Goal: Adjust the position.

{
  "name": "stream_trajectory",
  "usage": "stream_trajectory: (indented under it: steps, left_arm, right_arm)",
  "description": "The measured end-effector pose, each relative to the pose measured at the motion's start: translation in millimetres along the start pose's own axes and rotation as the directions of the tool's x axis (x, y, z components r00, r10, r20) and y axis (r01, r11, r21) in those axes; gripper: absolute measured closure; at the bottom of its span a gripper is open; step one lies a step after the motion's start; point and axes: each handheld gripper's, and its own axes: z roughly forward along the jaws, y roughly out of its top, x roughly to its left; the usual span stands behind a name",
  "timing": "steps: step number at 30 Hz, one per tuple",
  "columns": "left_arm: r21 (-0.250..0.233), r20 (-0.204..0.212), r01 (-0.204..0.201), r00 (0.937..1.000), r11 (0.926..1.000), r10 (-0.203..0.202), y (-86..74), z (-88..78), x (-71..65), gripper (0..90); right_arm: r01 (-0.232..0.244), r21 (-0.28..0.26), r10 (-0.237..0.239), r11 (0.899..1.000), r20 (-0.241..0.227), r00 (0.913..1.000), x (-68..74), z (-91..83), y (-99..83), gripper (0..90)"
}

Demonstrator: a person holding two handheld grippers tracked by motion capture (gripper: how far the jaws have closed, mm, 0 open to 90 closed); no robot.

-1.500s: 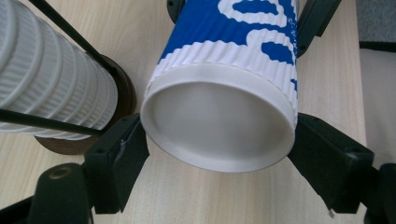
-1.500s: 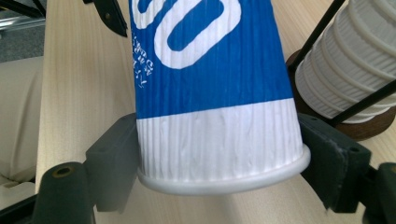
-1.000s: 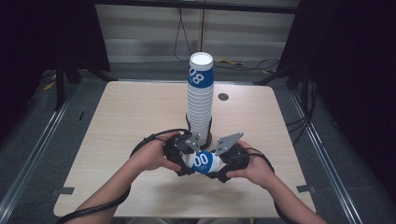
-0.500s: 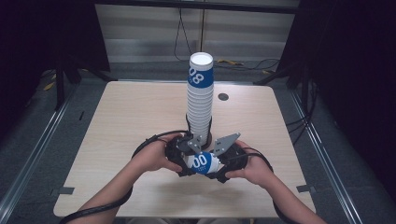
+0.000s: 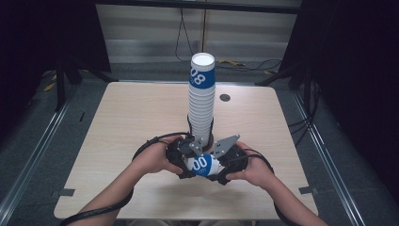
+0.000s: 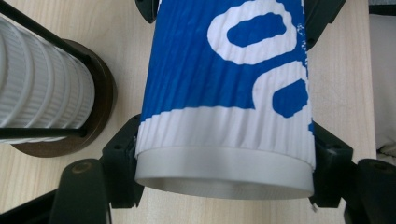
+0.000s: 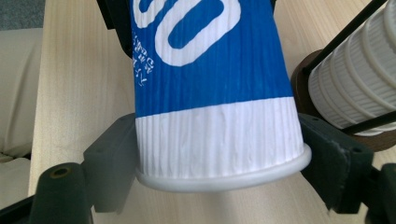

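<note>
A blue-and-white ribbed paper cup (image 5: 202,165) printed "00" lies on its side between the two grippers, just above the table. My left gripper (image 5: 189,162) is shut on one end of the cup (image 6: 224,93). Its jaws have just been closing, and the pads press both sides near a smooth pale ring. My right gripper (image 5: 225,165) is shut on the other end of the cup (image 7: 210,93), with its jaws against the white band by the rolled lip. The gripper midpoints (image 6: 224,161) (image 7: 217,158) fall on the cup.
A tall stack of matching cups (image 5: 201,103) stands in a dark wire holder just behind the grippers, with a brown round base (image 6: 100,93). The stack (image 7: 359,88) is close beside the held cup. The wooden table (image 5: 131,122) has a small dark disc (image 5: 225,98) at the back.
</note>
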Motion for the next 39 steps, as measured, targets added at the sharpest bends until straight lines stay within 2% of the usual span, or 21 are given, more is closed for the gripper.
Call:
stream_trajectory:
  steps: [2,3,10,15,16,17,19,21,25,26,27,29,30,32,35,37,39]
  left_arm:
    - [0.003,-0.003,-0.001,1.0,1.0,0.001,0.2,-0.1,-0.2,29.1]
    - [0.009,-0.006,-0.018,0.9998,0.9998,0.019,0.8,-0.6,0.6,29.1]
    - [0.026,-0.003,0.013,0.9999,0.9996,-0.013,1.2,1.3,-2.7,29.3]
    - [0.043,-0.003,0.0,1.0,0.9991,0.0,1.7,1.2,-2.0,29.6]
    - [0.035,-0.005,0.009,1.0,0.9993,-0.008,1.4,1.2,-3.1,29.7]
    - [0.035,-0.009,-0.011,0.9999,0.9993,0.012,1.6,0.5,-2.0,29.7]
    - [0.02,0.001,0.0,1.0,0.9998,0.0,-0.3,0.2,-2.4,29.8]
    - [0.004,0.009,0.013,0.9999,0.9999,-0.013,-2.4,-1.4,-2.0,29.7]
    - [-0.024,0.007,0.005,1.0,0.9997,-0.005,-5.9,-4.9,0.0,29.6]
    - [-0.042,0.014,0.036,0.9993,0.9985,-0.035,-7.4,-4.6,-1.7,29.7]
    - [-0.039,0.016,0.019,0.9997,0.9991,-0.018,-8.4,-5.8,-0.3,29.7]
    - [-0.06,0.016,0.045,0.9989,0.9971,-0.044,-10.9,-6.0,-0.9,29.6]
    - [-0.065,0.015,0.04,0.9991,0.9971,-0.039,-12.5,-6.7,0.5,29.7]
    - [-0.076,0.022,0.053,0.9984,0.9957,-0.051,-15.2,-7.8,1.6,29.7]
    - [-0.118,0.036,0.083,0.9962,0.9895,-0.08,-20.4,-8.7,3.1,29.6]
    - [-0.132,0.029,0.091,0.9957,0.987,-0.088,-23.6,-8.9,3.8,29.6]
    - [-0.139,0.035,0.101,0.9947,0.9852,-0.097,-26.7,-9.3,5.0,29.6]
  right_arm:
    - [0.0,0.001,0.0,1.0,0.001,1.0,0.1,0.2,0.3,19.2]
    - [0.0,0.003,0.0,1.0,-0.001,1.0,0.1,0.3,0.5,19.2]
    - [0.006,0.014,-0.006,1.0,-0.007,1.0,0.4,2.2,1.3,19.0]
    - [0.013,0.019,-0.012,1.0,-0.012,0.9999,0.5,3.5,1.9,19.0]
    - [0.012,0.017,-0.012,1.0,-0.013,0.9998,0.4,3.6,2.0,18.8]
    - [0.012,0.017,-0.012,1.0,-0.009,0.9999,0.2,3.5,1.8,18.5]
    - [0.008,0.014,-0.008,1.0,-0.01,0.9999,0.8,3.2,1.5,17.8]
    - [0.006,-0.005,-0.006,1.0,-0.009,0.9999,0.8,3.1,0.7,16.5]
    - [-0.04,-0.064,0.039,0.997,-0.016,0.9991,-0.2,0.7,-1.4,12.9]
    - [-0.049,-0.068,0.049,0.996,-0.008,0.9988,0.1,-0.3,-2.0,12.3]
    - [-0.047,-0.081,0.047,0.996,-0.006,0.9989,-0.2,-0.5,-2.5,12.1]
    - [-0.063,-0.099,0.063,0.993,-0.011,0.998,-0.2,-0.9,-4.1,11.8]
    - [-0.074,-0.105,0.073,0.992,-0.009,0.9973,-0.1,-1.4,-5.0,11.2]
    - [-0.091,-0.128,0.089,0.988,-0.015,0.9959,-0.3,-2.1,-6.9,11.3]
    - [-0.113,-0.152,0.112,0.982,-0.016,0.9935,-1.1,-3.0,-9.4,11.2]
    - [-0.118,-0.166,0.119,0.979,-0.004,0.9929,-1.7,-3.5,-11.5,11.2]
    - [-0.138,-0.189,0.137,0.972,-0.016,0.9904,-2.1,-4.0,-13.6,11.2]
